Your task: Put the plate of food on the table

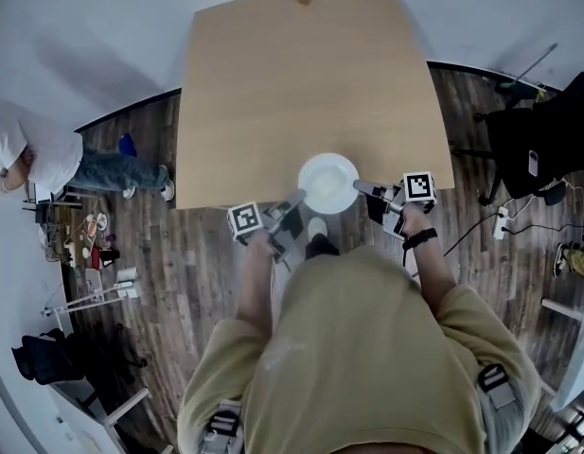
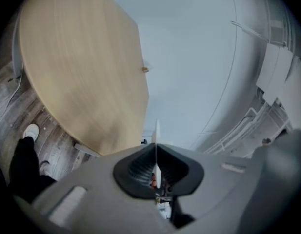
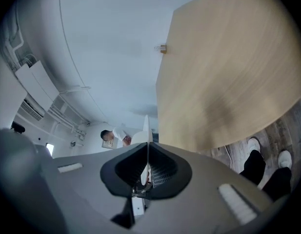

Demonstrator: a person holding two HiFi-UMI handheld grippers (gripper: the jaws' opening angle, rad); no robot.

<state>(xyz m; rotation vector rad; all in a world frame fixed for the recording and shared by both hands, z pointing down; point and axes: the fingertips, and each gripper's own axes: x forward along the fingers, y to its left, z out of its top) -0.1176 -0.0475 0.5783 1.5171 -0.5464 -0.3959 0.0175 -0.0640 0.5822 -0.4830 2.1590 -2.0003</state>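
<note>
The plate [image 1: 328, 183] sits between our two grippers at the near edge of the table [image 1: 301, 83], its round white face toward the head camera and most of it over the wood, with the near rim about level with the table's edge. We cannot make out any food on it from above; it reads as plain white. Our left gripper [image 1: 299, 197] pinches the rim on its near-left side, and in the left gripper view its jaws are closed tight on a thin white sliver of that rim [image 2: 156, 130]. Our right gripper [image 1: 358, 186] clamps the opposite side the same way, the plate edge [image 3: 146, 126] standing up between its shut jaws in the right gripper view. From these views we cannot tell whether the plate already touches the tabletop or hangs just above it. We judge that we are at the carrying-in and setting-down step: the plate has reached the table but is not yet released. The next move calls for bringing it further over the bare wood, keeping both sides level, lowering it until it rests flat, then parting both pairs of jaws and drawing them outward. Beyond the table lies a dark plank floor [image 1: 206, 272], and a bystander [image 1: 36, 159] bends over well to the left.
</note>
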